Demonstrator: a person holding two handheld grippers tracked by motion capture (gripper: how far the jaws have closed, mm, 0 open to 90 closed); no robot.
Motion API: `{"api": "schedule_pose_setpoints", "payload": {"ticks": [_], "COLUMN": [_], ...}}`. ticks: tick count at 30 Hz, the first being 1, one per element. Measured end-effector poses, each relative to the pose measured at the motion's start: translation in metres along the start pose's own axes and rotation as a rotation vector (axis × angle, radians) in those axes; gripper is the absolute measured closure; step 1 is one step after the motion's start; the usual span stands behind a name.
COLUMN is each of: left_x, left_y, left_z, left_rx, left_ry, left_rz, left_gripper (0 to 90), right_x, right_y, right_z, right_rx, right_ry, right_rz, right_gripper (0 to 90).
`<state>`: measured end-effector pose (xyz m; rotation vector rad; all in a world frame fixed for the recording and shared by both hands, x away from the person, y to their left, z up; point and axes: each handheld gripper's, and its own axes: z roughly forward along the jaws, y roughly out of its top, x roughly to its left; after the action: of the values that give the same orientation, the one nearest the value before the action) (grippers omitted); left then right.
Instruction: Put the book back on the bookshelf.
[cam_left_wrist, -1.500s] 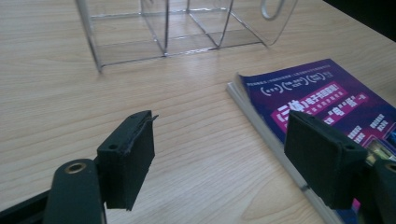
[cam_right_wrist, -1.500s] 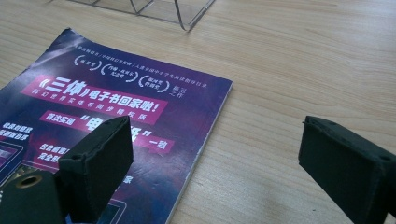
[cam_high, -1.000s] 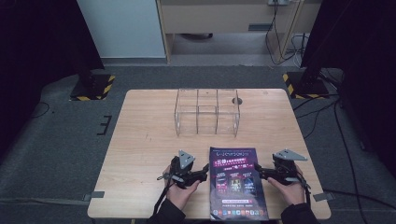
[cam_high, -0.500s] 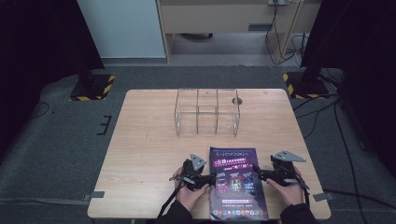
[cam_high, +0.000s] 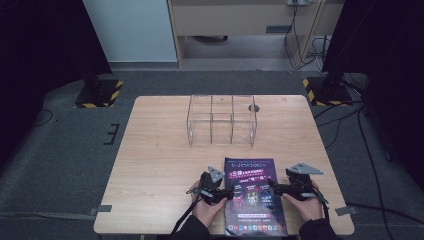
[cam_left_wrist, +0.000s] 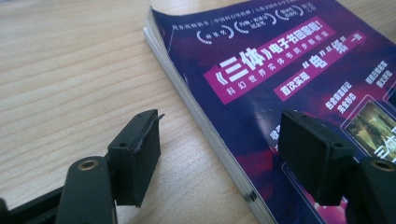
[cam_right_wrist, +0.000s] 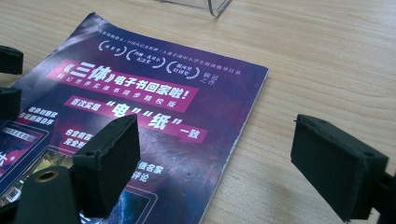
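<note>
At the near edge of the table (cam_high: 165, 150), around 6 o'clock, the book (cam_high: 252, 195) lies flat and closed, not yet lifted. The left gripper (cam_left_wrist: 219, 149) straddles its left edge and the right gripper (cam_right_wrist: 215, 158) its right edge; both have just been closing slightly, yet no pad presses the book. The book's long axis runs from 6 to 12 o'clock, its title end toward the clear box (cam_high: 222, 120).

The magazine (cam_high: 252, 195) lies flat on the table (cam_high: 160, 165) at its near edge, between the left gripper (cam_high: 227, 192) and right gripper (cam_high: 272, 185). Behind it stands the clear three-compartment organizer (cam_high: 221, 120).
</note>
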<state>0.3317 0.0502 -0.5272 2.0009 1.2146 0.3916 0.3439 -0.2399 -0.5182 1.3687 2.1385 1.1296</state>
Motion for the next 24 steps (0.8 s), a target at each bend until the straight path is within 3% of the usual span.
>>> {"api": "schedule_pose_setpoints", "payload": {"ticks": [8,18,24], "left_x": [-0.001,-0.005,-0.011], "left_y": [-0.002,-0.003,-0.004], "left_z": [0.004,0.006,0.008], "left_rx": [-0.011,-0.028,-0.042], "left_ry": [-0.011,-0.010,-0.037], "left_rz": [-0.028,-0.022,-0.018], "left_gripper": [30.0,30.2,31.7], "right_x": [0.003,0.005,0.007], "right_y": [-0.003,-0.006,-0.008], "right_z": [0.006,0.012,0.014], "right_rx": [0.022,0.047,0.067], "right_ry": [0.008,0.022,0.029], "right_rz": [-0.002,-0.007,-0.009], "right_gripper": [19.0,24.9,26.4]}}
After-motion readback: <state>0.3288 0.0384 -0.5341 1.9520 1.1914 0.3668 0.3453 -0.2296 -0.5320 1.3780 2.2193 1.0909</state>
